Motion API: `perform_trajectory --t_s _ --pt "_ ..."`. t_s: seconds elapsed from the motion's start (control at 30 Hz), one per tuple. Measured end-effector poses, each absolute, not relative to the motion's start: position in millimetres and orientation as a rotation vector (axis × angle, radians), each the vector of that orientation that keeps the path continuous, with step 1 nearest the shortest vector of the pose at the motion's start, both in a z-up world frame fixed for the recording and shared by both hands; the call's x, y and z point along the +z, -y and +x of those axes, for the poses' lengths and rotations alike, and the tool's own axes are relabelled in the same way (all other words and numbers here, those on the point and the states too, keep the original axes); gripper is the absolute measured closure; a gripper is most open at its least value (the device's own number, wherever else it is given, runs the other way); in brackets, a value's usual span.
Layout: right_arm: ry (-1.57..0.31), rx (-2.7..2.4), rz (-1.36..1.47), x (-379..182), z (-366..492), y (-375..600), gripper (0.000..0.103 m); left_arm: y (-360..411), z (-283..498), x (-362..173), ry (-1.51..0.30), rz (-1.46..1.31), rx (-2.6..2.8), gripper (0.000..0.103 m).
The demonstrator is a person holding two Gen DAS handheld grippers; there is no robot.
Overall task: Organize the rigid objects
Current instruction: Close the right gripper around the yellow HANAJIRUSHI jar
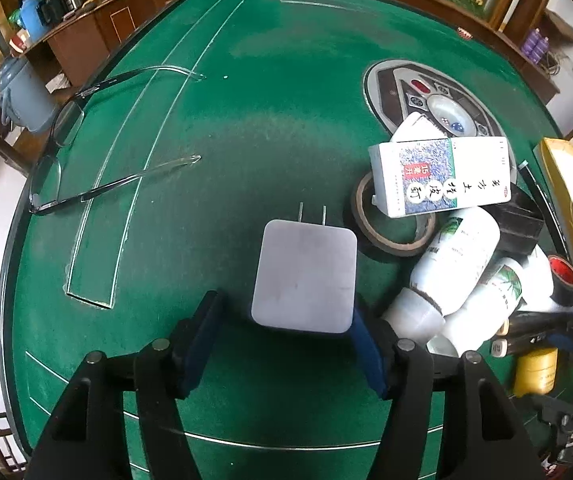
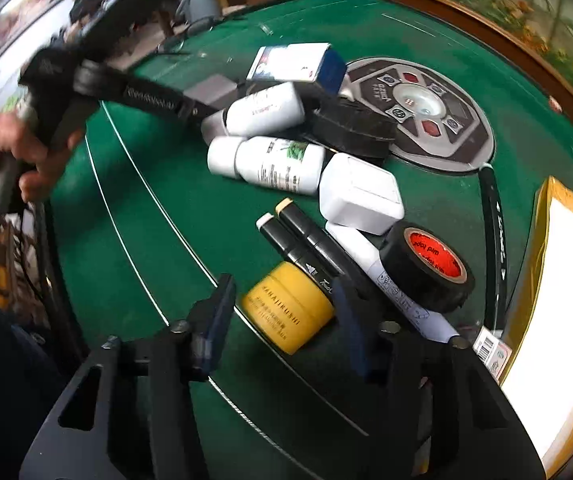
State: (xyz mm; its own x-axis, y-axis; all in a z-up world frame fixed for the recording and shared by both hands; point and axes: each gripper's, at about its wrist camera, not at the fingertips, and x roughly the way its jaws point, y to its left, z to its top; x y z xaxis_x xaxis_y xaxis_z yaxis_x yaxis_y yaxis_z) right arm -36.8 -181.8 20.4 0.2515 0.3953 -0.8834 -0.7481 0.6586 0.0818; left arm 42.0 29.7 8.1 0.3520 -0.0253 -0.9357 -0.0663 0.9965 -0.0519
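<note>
White charger (image 1: 304, 276) on green worktop (image 1: 214, 140) between spread fingers of left gripper (image 1: 284, 322), right pad touching, left clear, yellow jar (image 2: 288, 306) inside unclosed right gripper (image 2: 284, 316), pile beyond.

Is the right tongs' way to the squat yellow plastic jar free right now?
Probably yes: the yellow plastic jar lies on bare felt between the open right tongs; only the black markers crowd its far side.

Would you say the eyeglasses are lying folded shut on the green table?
No, the eyeglasses lie with both temples spread open on the green table.
</note>
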Motion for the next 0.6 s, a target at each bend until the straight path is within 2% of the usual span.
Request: perform_trajectory --t_s 0.13,0.33,0.43,0.6 --pt "-1.055 0.828 -0.389 21 -52 181 0.055 -36 35 8 -1.192 -0.084 0.028 0.055" --pt "-1.069 0.819 -0.347 21 -55 183 0.055 -38 34 8 -1.2 -0.082 0.038 0.055" --pt "-1.068 0.82 -0.354 21 -56 183 0.055 -32 38 7 -1.195 -0.064 0.054 0.052" --pt "-1.058 0.822 -0.37 21 -56 181 0.055 -35 41 6 -1.193 -0.069 0.062 0.036"
